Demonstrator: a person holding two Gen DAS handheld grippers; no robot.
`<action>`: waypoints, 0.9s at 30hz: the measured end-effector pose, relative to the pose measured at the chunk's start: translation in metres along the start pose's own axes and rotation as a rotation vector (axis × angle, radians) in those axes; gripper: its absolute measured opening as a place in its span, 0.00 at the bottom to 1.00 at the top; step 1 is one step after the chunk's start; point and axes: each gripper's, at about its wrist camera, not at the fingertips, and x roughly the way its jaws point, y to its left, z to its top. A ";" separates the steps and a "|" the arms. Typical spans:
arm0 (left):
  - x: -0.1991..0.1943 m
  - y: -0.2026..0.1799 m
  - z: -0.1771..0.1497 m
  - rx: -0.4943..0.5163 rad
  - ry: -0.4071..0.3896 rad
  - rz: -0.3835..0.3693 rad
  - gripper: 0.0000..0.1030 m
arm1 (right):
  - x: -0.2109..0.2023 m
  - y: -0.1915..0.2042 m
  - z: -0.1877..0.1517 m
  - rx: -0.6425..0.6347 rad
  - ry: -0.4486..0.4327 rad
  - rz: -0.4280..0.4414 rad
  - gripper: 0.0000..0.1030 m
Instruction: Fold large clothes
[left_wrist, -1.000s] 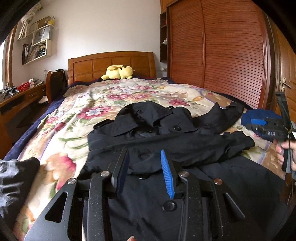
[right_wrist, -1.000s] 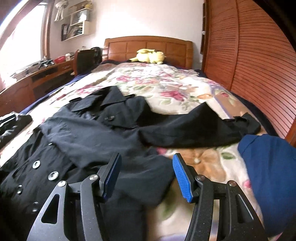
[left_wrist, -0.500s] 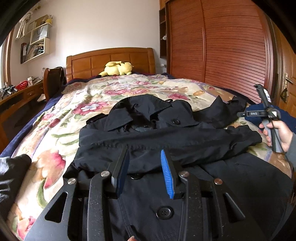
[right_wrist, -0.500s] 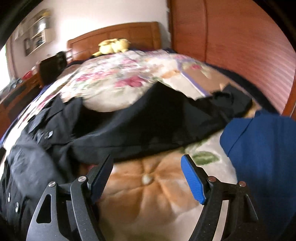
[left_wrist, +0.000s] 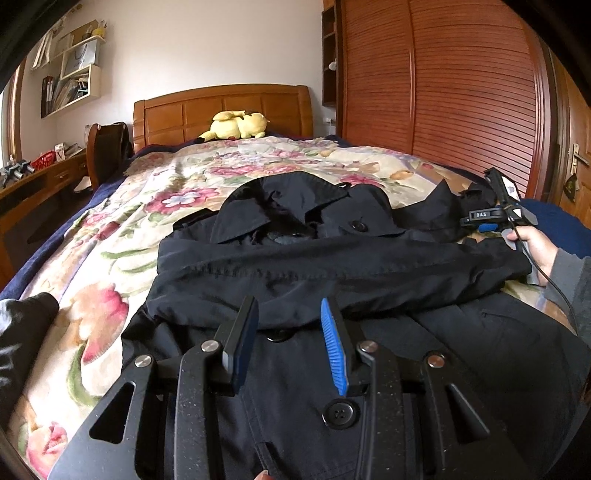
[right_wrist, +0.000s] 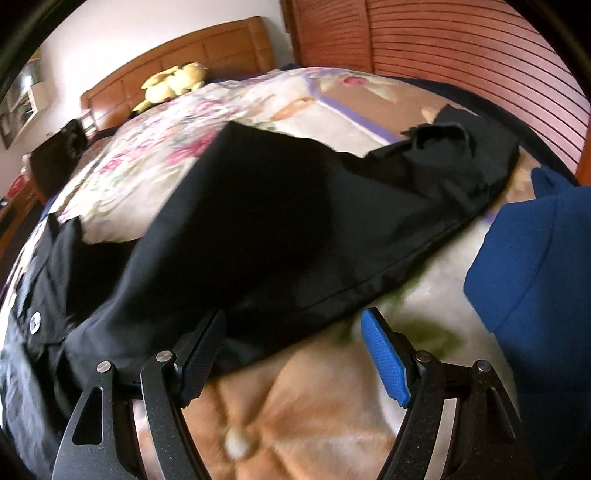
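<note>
A black button-front coat (left_wrist: 332, 258) lies face up on the floral bedspread (left_wrist: 155, 206), collar toward the headboard, one sleeve folded across its chest. My left gripper (left_wrist: 290, 332) is open and empty, just above the coat's front near a button. My right gripper (right_wrist: 291, 354) is open wide and low over the bed, right at the near edge of the coat's other sleeve (right_wrist: 295, 221), which stretches out to the right. The right gripper also shows in the left wrist view (left_wrist: 495, 218), held by a hand at the coat's right side.
A blue garment (right_wrist: 535, 277) lies on the bed to the right of the sleeve. A yellow plush toy (left_wrist: 236, 125) sits by the wooden headboard (left_wrist: 221, 107). A wooden wardrobe (left_wrist: 461, 85) stands on the right, a desk (left_wrist: 33, 177) on the left. A dark garment (left_wrist: 18, 332) lies at the bed's left edge.
My right gripper has swung right and dropped close to the outstretched sleeve, opening wider. My left gripper has moved slightly forward and lower over the coat front.
</note>
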 end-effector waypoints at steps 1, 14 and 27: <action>0.000 0.000 -0.001 -0.001 0.002 0.000 0.35 | 0.003 -0.001 0.002 0.011 -0.001 -0.008 0.75; 0.002 0.000 -0.003 0.005 0.013 0.003 0.35 | 0.017 0.008 0.007 -0.028 0.021 -0.051 0.27; -0.012 0.006 0.001 0.026 -0.018 0.027 0.35 | -0.069 0.049 0.016 -0.189 -0.209 0.058 0.03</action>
